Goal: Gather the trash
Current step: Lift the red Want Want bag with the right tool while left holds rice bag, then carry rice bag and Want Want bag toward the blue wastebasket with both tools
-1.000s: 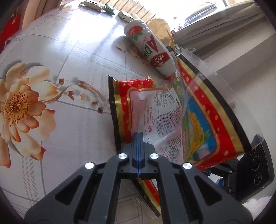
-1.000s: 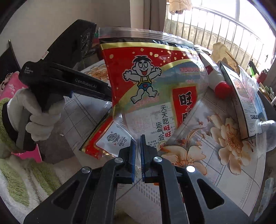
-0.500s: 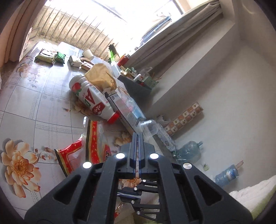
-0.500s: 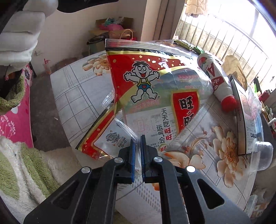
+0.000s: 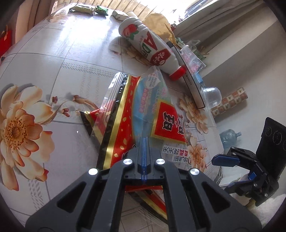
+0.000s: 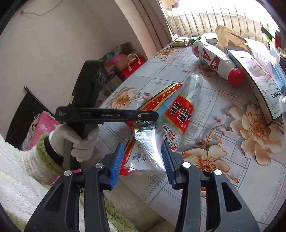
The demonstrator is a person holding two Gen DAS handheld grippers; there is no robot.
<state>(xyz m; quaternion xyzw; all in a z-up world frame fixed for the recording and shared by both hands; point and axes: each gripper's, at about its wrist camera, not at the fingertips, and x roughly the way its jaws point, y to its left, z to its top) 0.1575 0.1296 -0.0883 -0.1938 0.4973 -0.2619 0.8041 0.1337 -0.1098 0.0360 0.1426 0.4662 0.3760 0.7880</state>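
Observation:
A big red, gold and blue snack bag [image 5: 143,110] lies crumpled on the flowered table [image 5: 53,58]. My left gripper [image 5: 144,141] is shut on the near part of the bag, seen from the side in the right wrist view [image 6: 155,115]. My right gripper [image 6: 143,151] is open, its blue pads either side of the bag's clear near end [image 6: 148,142] without touching it. The bag also shows in the right wrist view [image 6: 180,110]. A white bottle with a red cap [image 5: 152,48] lies beyond the bag.
A flat cable package [image 6: 257,75], crumpled brown paper [image 6: 230,35] and a clear bottle [image 5: 212,94] lie at the table's right side. Small green wrappers [image 5: 85,9] sit at the far edge. The table's near edge drops to a fuzzy rug [image 6: 17,178].
My right gripper has opened and let go of the bag. The bag has dropped from upright to lying on the table. My left gripper swung back down and stays shut on it.

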